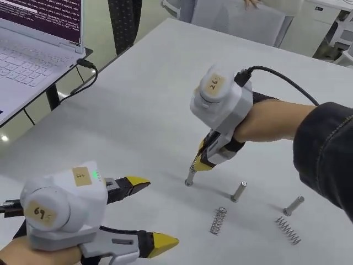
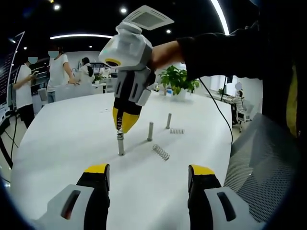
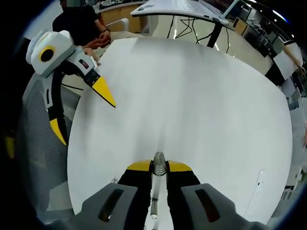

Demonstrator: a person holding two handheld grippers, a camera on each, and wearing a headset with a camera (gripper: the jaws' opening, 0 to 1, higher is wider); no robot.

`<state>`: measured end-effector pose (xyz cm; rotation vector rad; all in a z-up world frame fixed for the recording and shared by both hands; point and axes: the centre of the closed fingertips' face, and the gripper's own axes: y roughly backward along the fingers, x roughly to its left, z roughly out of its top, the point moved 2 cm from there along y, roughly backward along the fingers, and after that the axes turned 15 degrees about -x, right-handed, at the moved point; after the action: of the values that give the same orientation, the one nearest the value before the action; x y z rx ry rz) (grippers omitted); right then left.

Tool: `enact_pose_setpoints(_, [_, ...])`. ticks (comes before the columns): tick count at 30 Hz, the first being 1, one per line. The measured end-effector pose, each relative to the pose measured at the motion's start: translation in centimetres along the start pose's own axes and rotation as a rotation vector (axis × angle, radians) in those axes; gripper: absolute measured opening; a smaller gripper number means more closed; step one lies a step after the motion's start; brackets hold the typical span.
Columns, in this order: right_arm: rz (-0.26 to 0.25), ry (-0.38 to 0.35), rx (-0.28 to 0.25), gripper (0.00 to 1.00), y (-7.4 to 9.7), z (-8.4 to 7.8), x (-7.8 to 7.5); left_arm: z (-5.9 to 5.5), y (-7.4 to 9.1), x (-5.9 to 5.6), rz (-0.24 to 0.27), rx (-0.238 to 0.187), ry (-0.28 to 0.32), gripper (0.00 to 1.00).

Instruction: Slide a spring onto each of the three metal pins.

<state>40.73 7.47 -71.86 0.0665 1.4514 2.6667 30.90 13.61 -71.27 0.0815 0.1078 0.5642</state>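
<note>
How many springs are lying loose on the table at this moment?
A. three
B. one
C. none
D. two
D: the first spring and the second spring lie flat on the table, while the third spring is clamped in the right gripper at the top of the left pin.

Head view: set above the worktop (image 1: pixel 138 99), looking forward and down. Left gripper view: low over the worktop, facing the right gripper (image 2: pixel 125 125). Right gripper view: close above one pin (image 3: pixel 153 208), facing the left gripper (image 3: pixel 85 120). All three share the worktop.
</note>
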Motion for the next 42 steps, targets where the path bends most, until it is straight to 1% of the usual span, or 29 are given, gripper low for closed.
enact_pose_setpoints(6, [-0.010,-0.009,0.013,0.09,-0.8,-0.7,-0.1,0.1,-0.1,0.0,-0.002,0.002,-0.004,0.62])
enact_pose_setpoints(16, [-0.032,-0.012,0.013,0.09,-2.5,-1.4,-0.5,0.1,-0.1,0.1,-0.003,0.005,-0.005,0.61])
enact_pose_setpoints(23, [-0.046,-0.011,0.017,0.09,-2.9,-1.9,-0.6,0.1,-0.1,0.1,-0.004,0.008,-0.007,0.61])
enact_pose_setpoints(37, [-0.038,-0.007,0.012,0.09,-3.5,-2.1,-0.2,0.1,0.0,0.1,-0.006,0.012,-0.005,0.61])
enact_pose_setpoints(42, [-0.038,-0.011,0.006,0.12,-3.4,-2.2,-0.2,0.1,0.0,0.0,-0.008,0.014,-0.004,0.60])
